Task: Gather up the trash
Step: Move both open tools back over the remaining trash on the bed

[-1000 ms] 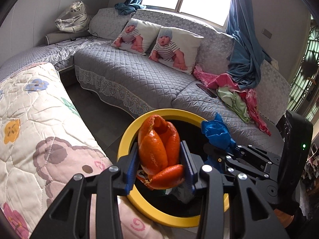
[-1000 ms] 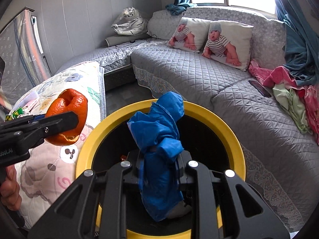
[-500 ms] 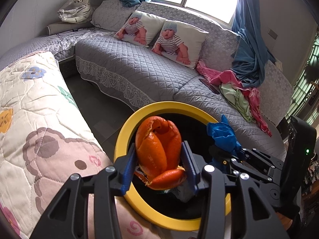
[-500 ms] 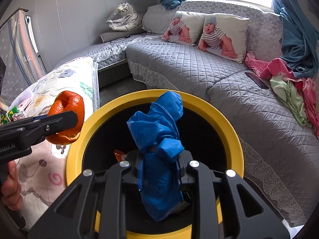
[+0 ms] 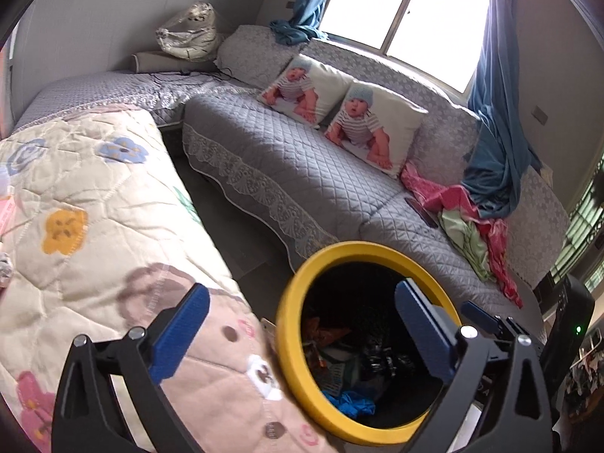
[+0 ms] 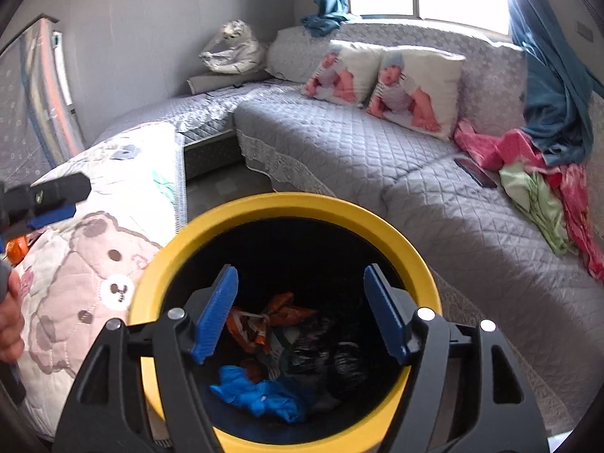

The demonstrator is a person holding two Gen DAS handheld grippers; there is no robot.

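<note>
While above the yellow-rimmed bin (image 6: pixel 287 204), right gripper (image 6: pixel 300 313) and left gripper (image 5: pixel 302 328) both spread wide, empty.

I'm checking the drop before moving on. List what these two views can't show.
- Orange peel: not identifiable in the bin; orange scraps could be wrappers. The dark interior and the right gripper fingers hide much.
- Orange thing at the right view's left edge: cut off by the frame and the left gripper.
- Bin bottom, left view: hidden by the rim and left gripper; only the blue glove is clear.
</note>
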